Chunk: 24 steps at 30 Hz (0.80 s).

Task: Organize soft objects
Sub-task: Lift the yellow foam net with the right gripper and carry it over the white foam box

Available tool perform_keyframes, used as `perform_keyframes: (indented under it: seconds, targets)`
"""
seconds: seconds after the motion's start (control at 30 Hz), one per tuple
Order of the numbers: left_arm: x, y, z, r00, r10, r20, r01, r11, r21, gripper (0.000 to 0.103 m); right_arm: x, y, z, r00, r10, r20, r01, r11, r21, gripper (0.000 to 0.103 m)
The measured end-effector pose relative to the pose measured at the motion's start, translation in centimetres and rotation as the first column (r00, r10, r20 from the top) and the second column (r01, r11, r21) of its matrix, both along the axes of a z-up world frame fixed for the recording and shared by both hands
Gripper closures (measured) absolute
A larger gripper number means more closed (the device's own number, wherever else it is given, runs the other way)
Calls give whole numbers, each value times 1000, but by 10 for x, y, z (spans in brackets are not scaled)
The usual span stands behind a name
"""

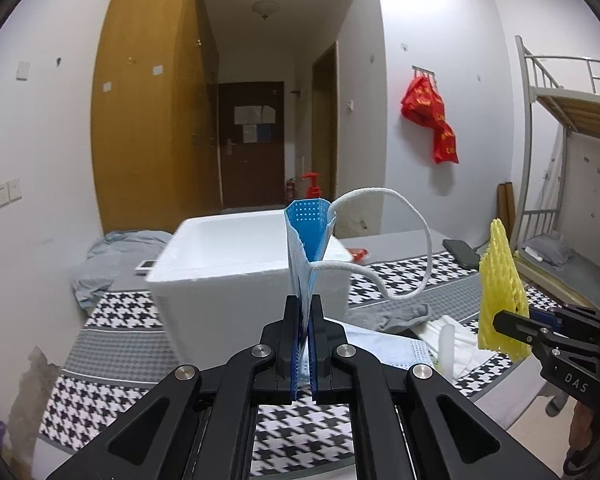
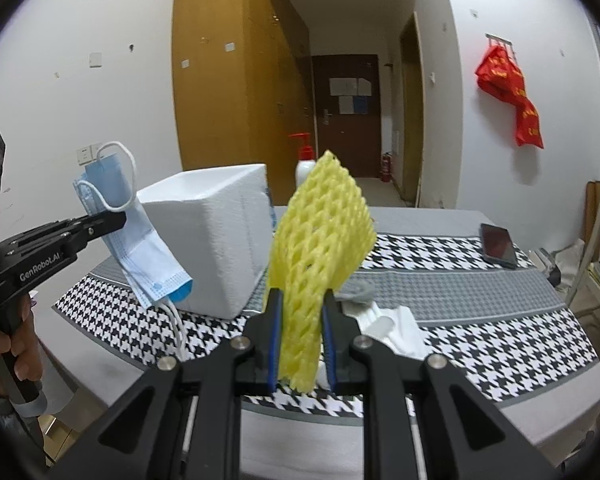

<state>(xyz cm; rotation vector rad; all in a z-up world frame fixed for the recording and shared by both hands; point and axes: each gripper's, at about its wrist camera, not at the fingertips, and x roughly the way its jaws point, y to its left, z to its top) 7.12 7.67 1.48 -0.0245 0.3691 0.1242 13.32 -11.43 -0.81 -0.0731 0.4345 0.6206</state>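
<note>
Left gripper [image 1: 305, 312] pinches the floppy, featherlight face mask [image 1: 306, 240] by its folded edge, while the right gripper [image 2: 302, 308] squeezes the springy yellow foam net [image 2: 320, 240] low between its pads.

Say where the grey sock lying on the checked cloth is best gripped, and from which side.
Grip the grey sock at its raised, bunched middle, coming down from above, probably. It lies crumpled and flat on the checked cloth, so only the folds that stand up give the fingers something to pinch. White tissues lie close on its right, so pinch narrowly.
</note>
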Motion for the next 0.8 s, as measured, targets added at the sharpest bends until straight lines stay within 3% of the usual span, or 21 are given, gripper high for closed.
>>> perform_keyframes:
  seconds: [0.8]
  targets:
    - [-31, 53, 5, 990, 142, -2, -142, 990, -15, 99, -5, 69, 29, 984, 167, 56, -166, 986, -16, 82]
